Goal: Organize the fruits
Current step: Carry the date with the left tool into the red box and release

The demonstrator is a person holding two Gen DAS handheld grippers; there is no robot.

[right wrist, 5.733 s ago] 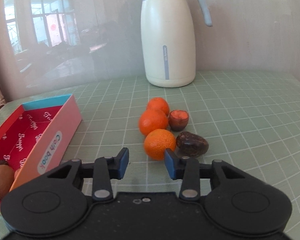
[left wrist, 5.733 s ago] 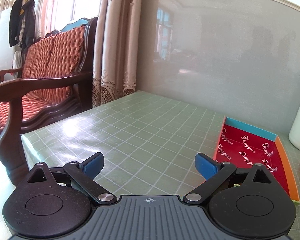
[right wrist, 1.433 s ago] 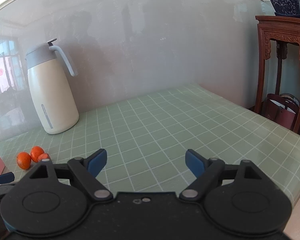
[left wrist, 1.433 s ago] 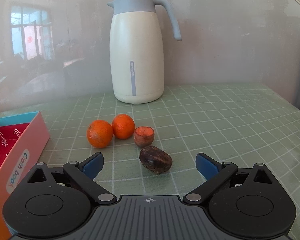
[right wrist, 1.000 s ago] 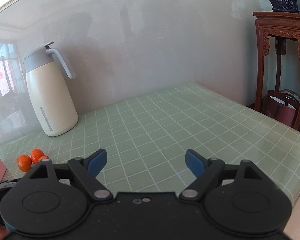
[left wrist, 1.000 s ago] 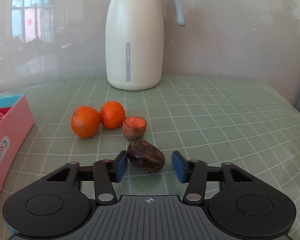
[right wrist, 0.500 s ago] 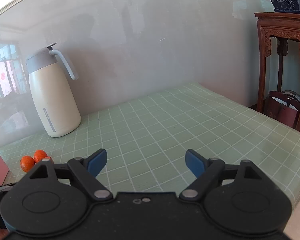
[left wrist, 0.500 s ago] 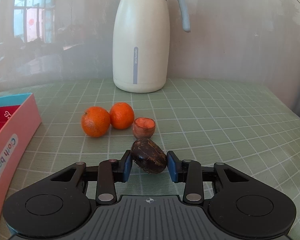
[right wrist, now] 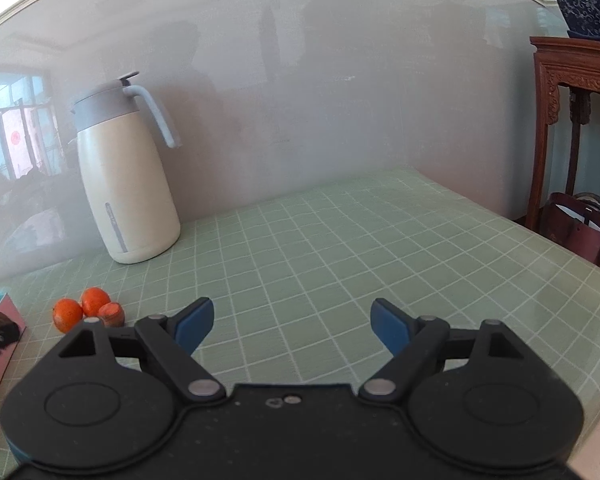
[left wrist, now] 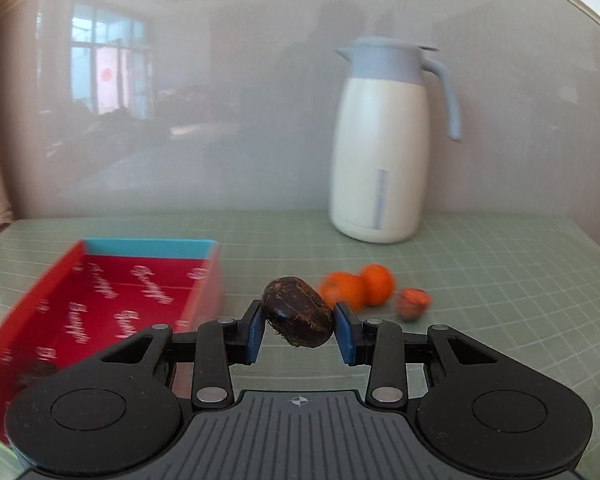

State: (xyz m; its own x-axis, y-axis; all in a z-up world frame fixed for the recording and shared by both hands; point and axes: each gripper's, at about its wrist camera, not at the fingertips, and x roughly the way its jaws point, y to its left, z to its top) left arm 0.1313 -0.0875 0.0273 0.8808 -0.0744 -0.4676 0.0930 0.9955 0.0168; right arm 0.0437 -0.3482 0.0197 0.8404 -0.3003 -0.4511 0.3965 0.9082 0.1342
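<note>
My left gripper (left wrist: 299, 328) is shut on a dark brown fruit (left wrist: 297, 311) and holds it above the table, just right of the red box (left wrist: 100, 300). Two oranges (left wrist: 356, 285) and a small cut orange-fleshed fruit (left wrist: 411, 303) lie on the table behind it; they also show in the right wrist view (right wrist: 82, 307). A dark fruit lies blurred in the box's near left corner (left wrist: 36, 372). My right gripper (right wrist: 291, 322) is open and empty over the bare table, far right of the fruits.
A white jug with a grey lid (left wrist: 384, 148) stands at the back by the wall, also in the right wrist view (right wrist: 128, 184). The table has a green checked cloth (right wrist: 340, 248). A wooden stand (right wrist: 576, 128) with a bag is beyond the right edge.
My left gripper has lifted the dark brown fruit off the table and swung left toward the red box. The right gripper has stayed open and nearly still.
</note>
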